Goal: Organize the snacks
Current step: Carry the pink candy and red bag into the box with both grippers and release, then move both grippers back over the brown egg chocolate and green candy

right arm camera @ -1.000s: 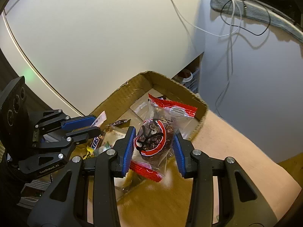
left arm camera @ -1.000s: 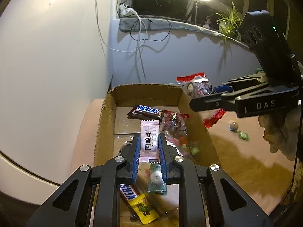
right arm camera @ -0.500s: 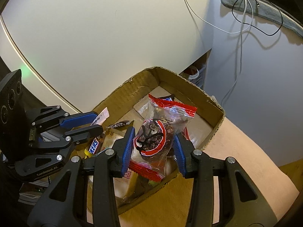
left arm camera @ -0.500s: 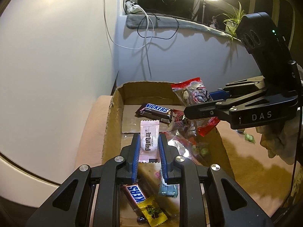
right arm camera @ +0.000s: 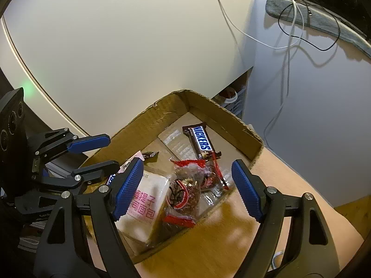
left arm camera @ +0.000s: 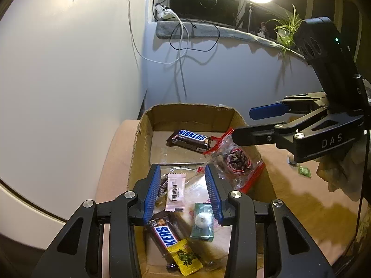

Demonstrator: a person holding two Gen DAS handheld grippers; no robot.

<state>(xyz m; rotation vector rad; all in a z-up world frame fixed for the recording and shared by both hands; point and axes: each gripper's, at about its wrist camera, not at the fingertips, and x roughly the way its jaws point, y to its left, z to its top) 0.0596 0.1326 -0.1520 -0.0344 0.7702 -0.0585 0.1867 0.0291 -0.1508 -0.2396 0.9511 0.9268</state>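
Observation:
An open cardboard box (left arm camera: 142,143) (right arm camera: 150,115) on the wooden table holds several snacks. My left gripper (left arm camera: 183,185) hangs over its near end with jaws opening. The pink-white candy packet (left arm camera: 175,192) lies loose between them, and no pad presses it. My right gripper (right arm camera: 187,185) hovers over the box's right side, jaws opening wide. The clear bag with red trim (right arm camera: 185,192) (left arm camera: 234,162) rests in the box below them, untouched. A Snickers bar (left arm camera: 190,139) (right arm camera: 201,140) lies at the far end. Each gripper shows in the other's view: right gripper (left arm camera: 250,125), left gripper (right arm camera: 104,154).
Also in the box are a second Snickers (left arm camera: 164,234), a yellow candy (left arm camera: 185,258), a green candy (left arm camera: 203,222) and a white bread packet (right arm camera: 146,203). A small green candy (left arm camera: 305,171) lies on the table to the right. A white wall stands close on the left.
Both grippers went from shut to open. The pink packet left the left pads and the red-trimmed bag left the right pads; both now lie in the box.

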